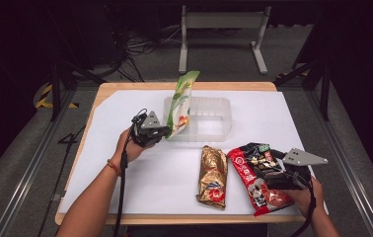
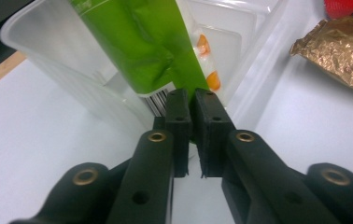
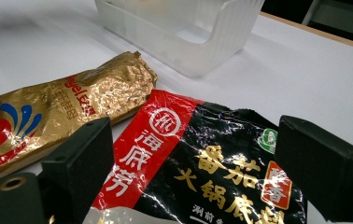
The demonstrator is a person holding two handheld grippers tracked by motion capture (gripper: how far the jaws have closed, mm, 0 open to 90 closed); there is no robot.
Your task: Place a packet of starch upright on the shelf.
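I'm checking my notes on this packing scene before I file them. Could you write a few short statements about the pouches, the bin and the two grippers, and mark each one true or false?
1. The left gripper has its jaws closed on the green pouch. True.
2. The green pouch lies flat on the table. False: it stands nearly upright, its lower end in the clear plastic bin.
3. The gold pouch is inside the bin. False: it lies on the table in front of the bin.
4. The right gripper has open jaws either side of the red and black pouch. True.
5. The gold pouch lies beside the red and black pouch. True.
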